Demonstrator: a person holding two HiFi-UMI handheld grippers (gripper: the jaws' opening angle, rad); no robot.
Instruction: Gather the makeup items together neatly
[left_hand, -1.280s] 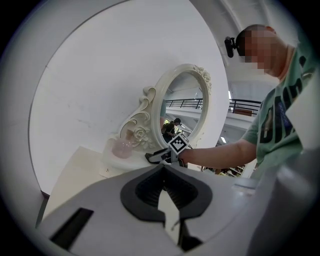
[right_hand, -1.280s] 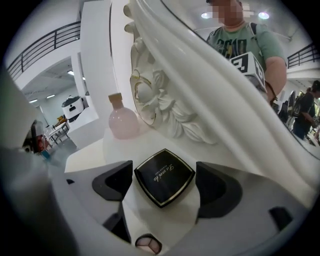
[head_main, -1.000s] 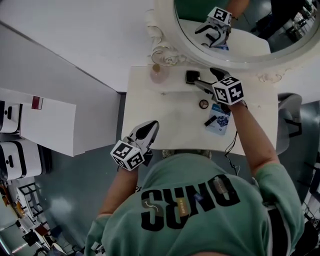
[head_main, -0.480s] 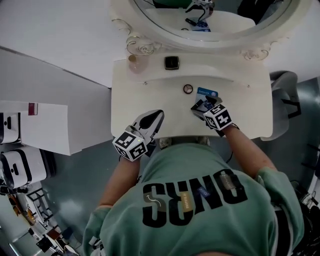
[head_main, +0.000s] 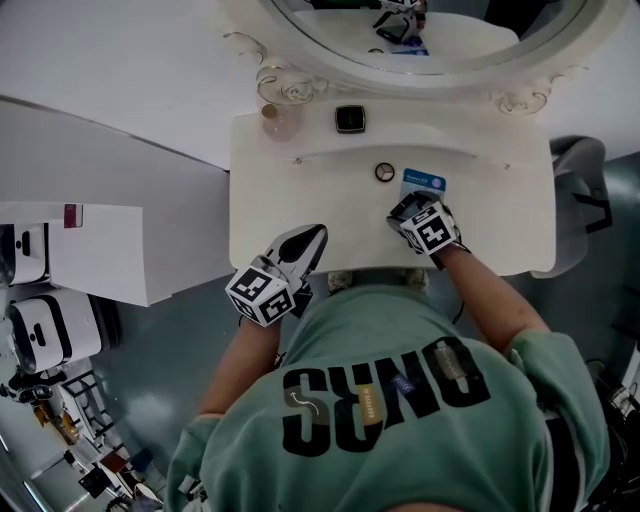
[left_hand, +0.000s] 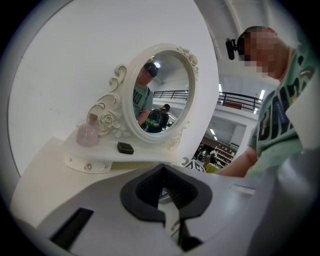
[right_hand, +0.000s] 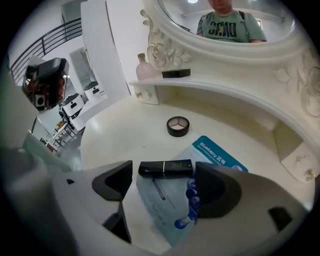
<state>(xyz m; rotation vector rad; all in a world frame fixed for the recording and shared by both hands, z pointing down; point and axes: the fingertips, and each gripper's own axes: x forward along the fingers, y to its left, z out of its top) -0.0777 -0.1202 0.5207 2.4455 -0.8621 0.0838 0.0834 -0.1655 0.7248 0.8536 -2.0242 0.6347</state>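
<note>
A black lipstick tube (right_hand: 165, 168) lies across a blue sheet-mask packet (right_hand: 210, 155) on the cream vanity table (head_main: 300, 200). My right gripper (right_hand: 165, 181) is open, with one jaw off each end of the tube and not pressing it. In the head view that gripper (head_main: 408, 208) covers the near end of the packet (head_main: 424, 182). A round eyeshadow pot (right_hand: 178, 126) sits just beyond. On the raised shelf stand a pink bottle (right_hand: 143, 67) and a black compact (right_hand: 175, 73). My left gripper (head_main: 305, 243) hovers at the table's front edge, shut and empty (left_hand: 167, 200).
An ornate oval mirror (head_main: 420, 40) rises behind the shelf. The shelf front has small drawer knobs (right_hand: 306, 174). A grey chair (head_main: 578, 200) stands right of the table, and white cabinets (head_main: 90, 250) stand to the left.
My right gripper has pulled back from the black compact on the shelf to the lipstick on the packet near the front. The left gripper has hardly moved.
</note>
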